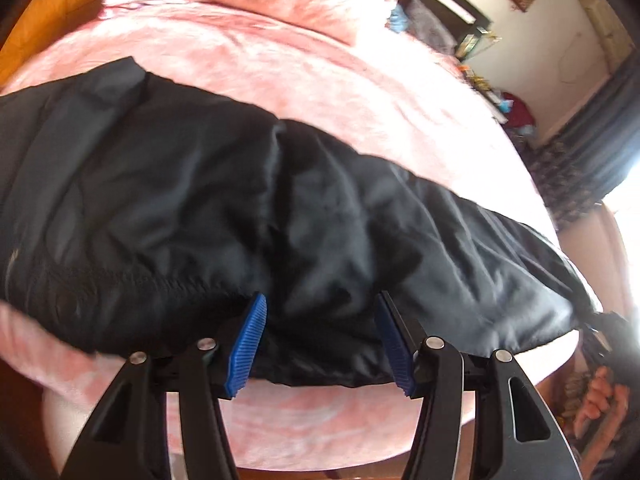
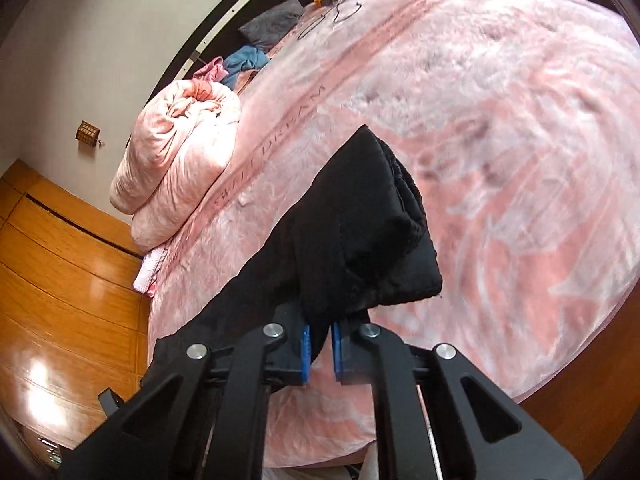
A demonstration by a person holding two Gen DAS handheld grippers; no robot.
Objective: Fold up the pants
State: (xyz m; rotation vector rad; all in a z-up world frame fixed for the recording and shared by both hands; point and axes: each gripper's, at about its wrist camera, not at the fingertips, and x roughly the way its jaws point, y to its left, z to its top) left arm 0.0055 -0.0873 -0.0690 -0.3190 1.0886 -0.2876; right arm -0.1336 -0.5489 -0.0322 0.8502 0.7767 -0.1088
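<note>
Left wrist: jaws wide apart over pants [image 1: 240, 208]. Right jaws clamp pants.

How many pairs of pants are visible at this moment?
1. The black pants lie across the pink bed; one end is clamped in the right gripper, while the open left gripper sits at their near edge. Others could be out of frame.
</note>
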